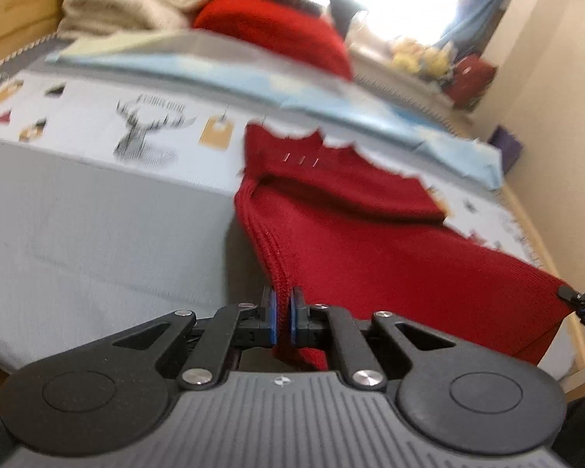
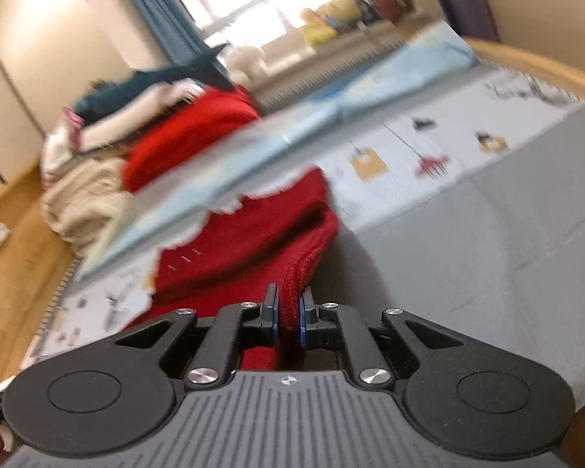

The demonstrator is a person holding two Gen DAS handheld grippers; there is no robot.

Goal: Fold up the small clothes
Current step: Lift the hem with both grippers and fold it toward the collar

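While clamped by both grippers | red garment (image 1: 370, 241) | no legible writing

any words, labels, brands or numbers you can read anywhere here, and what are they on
None can be read as text.
Lettering above the deer head print on the bed sheet: too blurred to read.
Tan tag prints on the sheet: no legible writing.
Small round emblem on the left gripper body: a symbol, not words.
Same emblem on the right gripper body: a symbol, not words.
Red knit garment: three short pale stitches, no label text.
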